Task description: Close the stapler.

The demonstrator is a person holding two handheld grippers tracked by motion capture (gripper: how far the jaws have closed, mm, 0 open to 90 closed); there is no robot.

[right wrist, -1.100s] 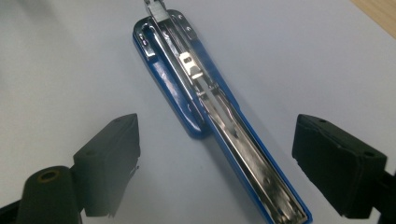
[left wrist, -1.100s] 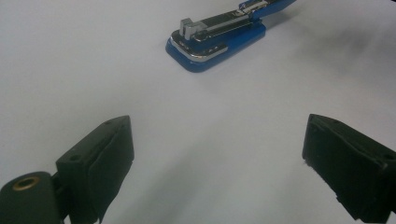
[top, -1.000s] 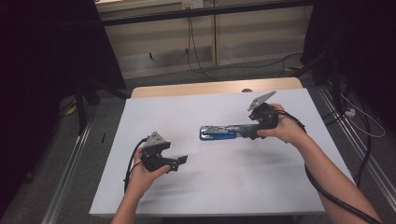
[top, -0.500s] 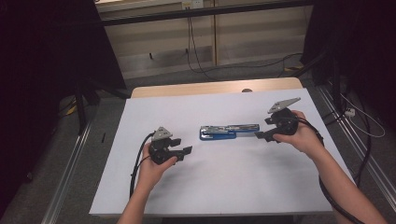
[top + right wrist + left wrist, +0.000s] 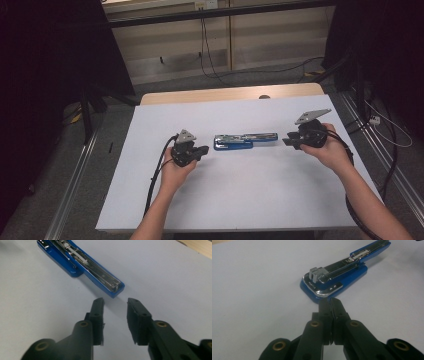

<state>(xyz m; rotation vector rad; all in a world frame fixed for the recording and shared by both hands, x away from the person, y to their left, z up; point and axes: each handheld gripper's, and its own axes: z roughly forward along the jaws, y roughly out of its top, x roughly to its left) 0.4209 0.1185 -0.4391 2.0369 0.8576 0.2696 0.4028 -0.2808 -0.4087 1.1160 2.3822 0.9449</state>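
The blue stapler [image 5: 245, 141] lies flat near the middle of the counter [image 5: 240, 200], swung fully open so that its base and its metal staple channel stretch in one long line running from the left edge side toward the right edge side. The thicker blue base end points at your left hand, the slimmer arm end at your right.

Your left gripper [image 5: 202, 150] sits just beside the stapler's base end, low over the white counter surface. In the left gripper view [image 5: 331, 301] its jaws are pressed flat together with nothing between them; they have just been closing, and their tips stop right at the rounded blue corner of the stapler [image 5: 337, 277], so close that you cannot tell whether they touch it.

Your right gripper [image 5: 289, 142] is near the stapler's other end, with a clear strip of counter between the two. In the right gripper view [image 5: 115, 302] the jaws stand partly apart and have just been closing, with only bare counter between them. The stapler's arm end [image 5: 100, 267] lies just ahead of the tips, not gripped.

A black cable trails from each gripper back toward the near edge
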